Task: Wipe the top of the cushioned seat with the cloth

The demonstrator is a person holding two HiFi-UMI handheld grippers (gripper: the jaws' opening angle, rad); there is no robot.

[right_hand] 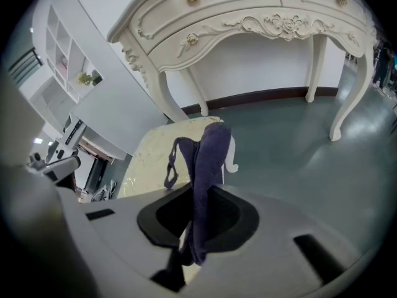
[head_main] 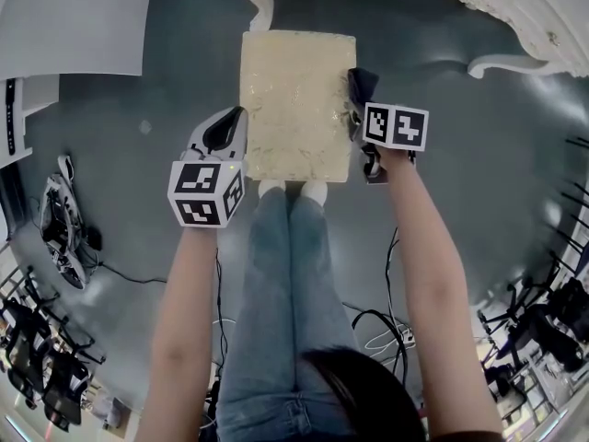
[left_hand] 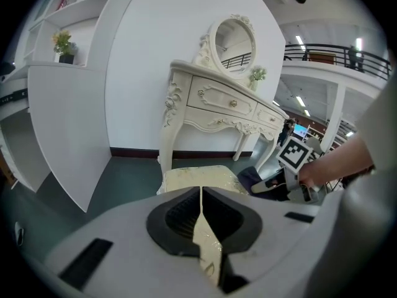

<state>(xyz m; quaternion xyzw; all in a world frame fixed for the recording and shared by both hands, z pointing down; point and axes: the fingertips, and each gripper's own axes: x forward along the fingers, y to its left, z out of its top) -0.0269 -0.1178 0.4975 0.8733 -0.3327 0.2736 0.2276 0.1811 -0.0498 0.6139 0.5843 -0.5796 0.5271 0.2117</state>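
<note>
1. The left gripper [left_hand: 201, 192] is clamped on a cream strip at the left edge of the seat [head_main: 296, 104].
2. The right gripper [right_hand: 200, 197] pinches the dark cloth [right_hand: 209, 154], which hangs against the seat's right edge.
3. A white dressing table [left_hand: 217, 98] stands beyond.

One cushioned seat [head_main: 296, 104], one cloth [right_hand: 208, 160], one dressing table [left_hand: 217, 101]

The cushioned seat [head_main: 296, 104] is showing textured fabric with a faint golden sheen; beside it the dark cloth [right_hand: 208, 160] is hanging soft and matt.
</note>
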